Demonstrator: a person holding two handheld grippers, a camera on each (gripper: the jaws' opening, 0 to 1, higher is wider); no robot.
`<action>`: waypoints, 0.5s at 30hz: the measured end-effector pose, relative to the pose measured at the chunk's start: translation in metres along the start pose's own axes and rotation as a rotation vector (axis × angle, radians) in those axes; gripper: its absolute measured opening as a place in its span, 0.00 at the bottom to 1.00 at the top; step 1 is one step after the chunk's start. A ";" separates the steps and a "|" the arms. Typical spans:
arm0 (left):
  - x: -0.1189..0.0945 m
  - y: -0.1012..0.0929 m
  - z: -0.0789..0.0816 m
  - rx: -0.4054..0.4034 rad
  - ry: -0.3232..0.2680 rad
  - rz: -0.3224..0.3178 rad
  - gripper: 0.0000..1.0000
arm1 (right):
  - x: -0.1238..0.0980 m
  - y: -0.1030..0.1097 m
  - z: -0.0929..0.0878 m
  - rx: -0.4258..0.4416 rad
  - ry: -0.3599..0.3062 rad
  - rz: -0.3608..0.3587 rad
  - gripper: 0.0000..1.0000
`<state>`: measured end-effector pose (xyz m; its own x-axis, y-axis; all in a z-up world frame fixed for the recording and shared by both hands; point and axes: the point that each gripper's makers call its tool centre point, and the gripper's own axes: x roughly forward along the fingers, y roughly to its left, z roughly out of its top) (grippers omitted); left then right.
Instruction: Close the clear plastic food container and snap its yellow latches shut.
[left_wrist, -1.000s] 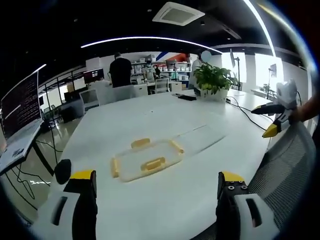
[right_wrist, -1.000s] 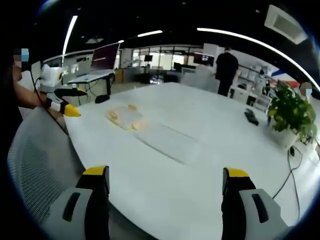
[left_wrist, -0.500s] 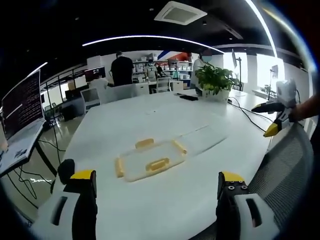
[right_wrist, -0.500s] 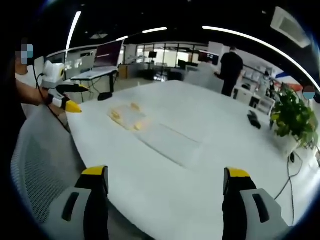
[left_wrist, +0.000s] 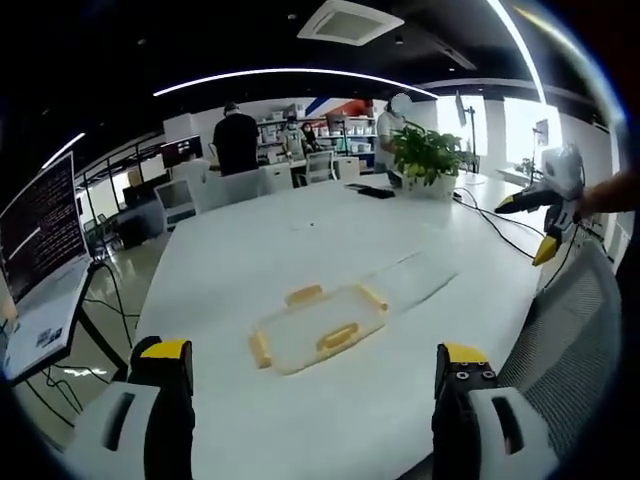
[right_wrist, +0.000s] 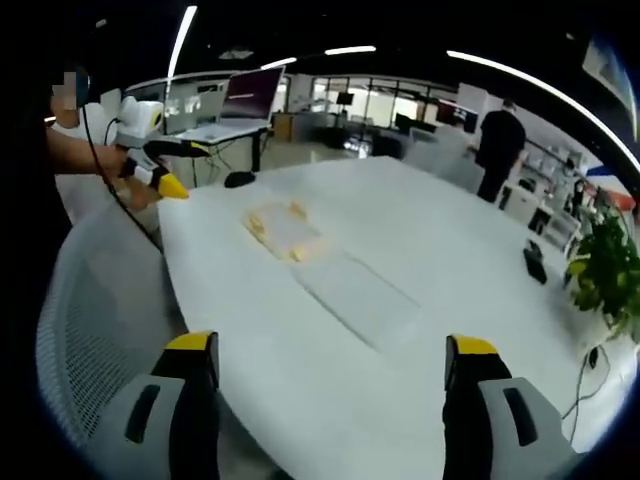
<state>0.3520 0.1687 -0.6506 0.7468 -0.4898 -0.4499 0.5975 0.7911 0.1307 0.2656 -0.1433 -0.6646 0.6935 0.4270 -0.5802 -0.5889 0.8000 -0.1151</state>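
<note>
A clear plastic container piece with yellow latches (left_wrist: 320, 335) lies flat on the white table (left_wrist: 250, 250). A second clear flat piece (left_wrist: 415, 278) lies right beside it. My left gripper (left_wrist: 312, 352) is open, back from the table edge and apart from the container. My right gripper (left_wrist: 530, 225) hangs at the far right of the left gripper view, held by a hand. In the right gripper view the latched piece (right_wrist: 283, 230) and the clear piece (right_wrist: 362, 300) lie ahead of my open right gripper (right_wrist: 330, 345). The left gripper (right_wrist: 185, 168) shows at upper left, jaws apart.
A grey mesh chair back (left_wrist: 570, 330) (right_wrist: 100, 300) stands between me and the table. A potted plant (left_wrist: 425, 155) (right_wrist: 605, 275), a black device (right_wrist: 535, 265) and a cable lie at the far side. A mouse (right_wrist: 240, 179) sits near the container. People stand behind (left_wrist: 237, 140).
Both cameras have shifted a little, so the container sits slightly differently in each view. The container pieces have not moved on the table. Both grippers stay open.
</note>
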 end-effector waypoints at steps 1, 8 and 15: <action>0.000 0.001 0.000 0.003 0.004 -0.001 0.99 | 0.000 -0.001 0.002 -0.006 0.001 0.003 0.92; 0.002 0.005 0.002 0.066 0.046 -0.060 0.97 | 0.005 0.000 0.015 -0.050 0.013 0.073 0.91; 0.009 0.009 0.009 0.103 0.068 -0.101 0.97 | 0.013 -0.001 0.025 -0.087 0.026 0.130 0.92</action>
<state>0.3665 0.1686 -0.6455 0.6621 -0.5360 -0.5237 0.6979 0.6956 0.1704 0.2854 -0.1279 -0.6524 0.5986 0.5125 -0.6156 -0.7077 0.6984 -0.1066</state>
